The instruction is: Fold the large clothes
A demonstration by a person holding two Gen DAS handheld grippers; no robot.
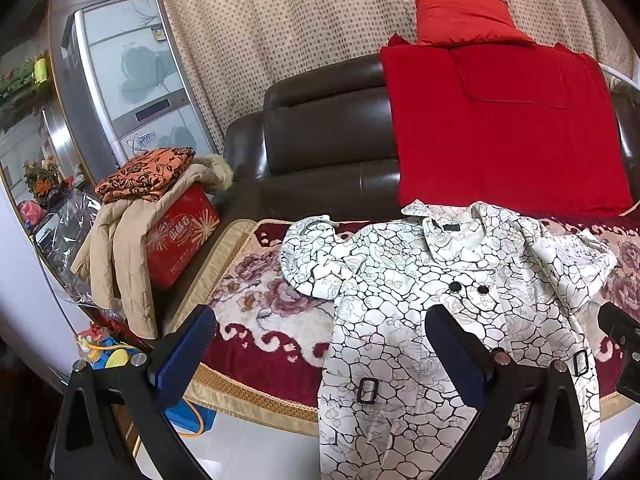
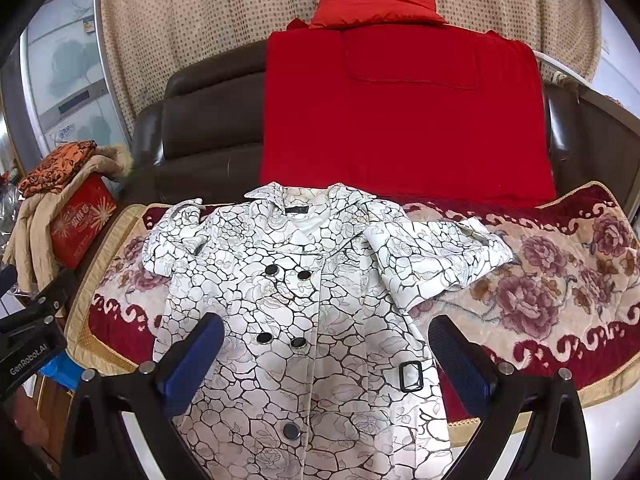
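Both my left claw (image 1: pixel 320 356) and right claw (image 2: pixel 326 360) gape empty above the white crackle-print coat (image 2: pixel 304 304), spread face-up on the floral sofa cover (image 2: pixel 560 280); hem overhangs the edge, so a one-sided pull risks sliding it floorward

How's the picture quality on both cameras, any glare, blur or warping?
Left wrist view: strong fisheye bending, the fridge leans, dark corners, coat sharp. Right wrist view: same warping, sheen on the sofa, even daylight, no motion blur.
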